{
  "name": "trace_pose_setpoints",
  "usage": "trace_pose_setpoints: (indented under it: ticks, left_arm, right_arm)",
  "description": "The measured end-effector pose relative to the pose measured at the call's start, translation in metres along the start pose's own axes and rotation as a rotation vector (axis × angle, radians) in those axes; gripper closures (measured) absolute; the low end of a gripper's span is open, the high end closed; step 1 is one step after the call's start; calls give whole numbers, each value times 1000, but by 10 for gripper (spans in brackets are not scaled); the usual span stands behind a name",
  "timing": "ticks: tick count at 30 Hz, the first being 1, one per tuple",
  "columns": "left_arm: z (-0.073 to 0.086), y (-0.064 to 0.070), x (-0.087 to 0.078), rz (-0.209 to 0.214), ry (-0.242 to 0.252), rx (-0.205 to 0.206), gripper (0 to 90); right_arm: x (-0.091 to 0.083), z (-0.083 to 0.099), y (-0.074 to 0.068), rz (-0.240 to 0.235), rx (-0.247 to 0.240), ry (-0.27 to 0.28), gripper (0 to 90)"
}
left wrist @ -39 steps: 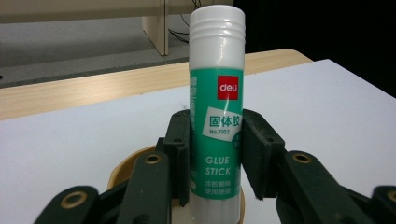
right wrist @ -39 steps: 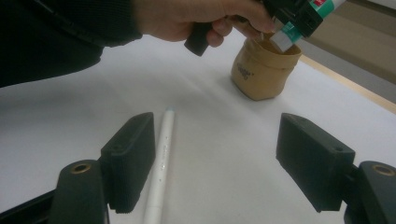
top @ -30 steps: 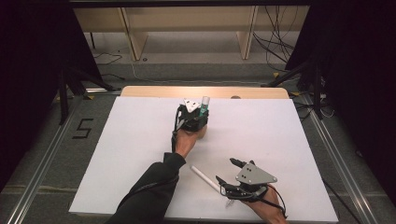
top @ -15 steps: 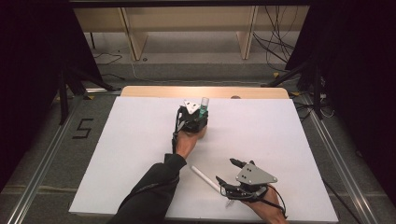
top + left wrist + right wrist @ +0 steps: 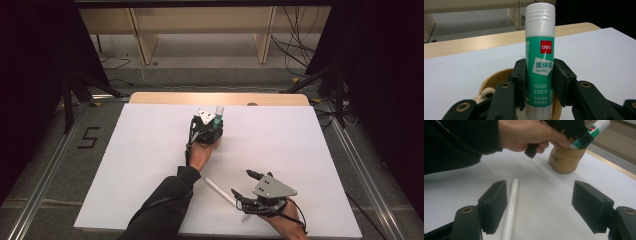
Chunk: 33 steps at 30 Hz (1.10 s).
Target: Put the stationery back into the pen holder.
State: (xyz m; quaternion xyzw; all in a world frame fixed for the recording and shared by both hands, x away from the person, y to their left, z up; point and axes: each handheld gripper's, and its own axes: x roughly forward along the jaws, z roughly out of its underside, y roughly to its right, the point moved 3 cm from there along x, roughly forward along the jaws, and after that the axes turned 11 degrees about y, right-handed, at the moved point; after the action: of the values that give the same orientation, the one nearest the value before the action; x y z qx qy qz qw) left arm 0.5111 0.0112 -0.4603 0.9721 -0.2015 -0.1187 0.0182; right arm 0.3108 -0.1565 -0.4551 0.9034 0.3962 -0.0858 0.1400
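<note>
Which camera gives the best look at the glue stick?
The left gripper view: the glue stick stands upright, label readable, clamped between the left gripper's jaws over a wooden cup. The high view shows it tiny; the right gripper view shows it far off, tilted.

The glue stick's (image 5: 539,62) base is lying hidden behind the left gripper's (image 5: 539,85) jaws. The picture's lower edge is cutting off the wooden holder (image 5: 491,82) and, in the right gripper view, the white pen (image 5: 511,207).
</note>
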Motion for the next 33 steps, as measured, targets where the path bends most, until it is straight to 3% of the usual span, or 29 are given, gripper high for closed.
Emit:
trace_pose_setpoints:
  ticks: [33]
  left_arm:
    - [5, 4, -5, -41, 17, 37, 622]
  right_arm:
    - [0, 1, 0, -1, -5, -2, 292]
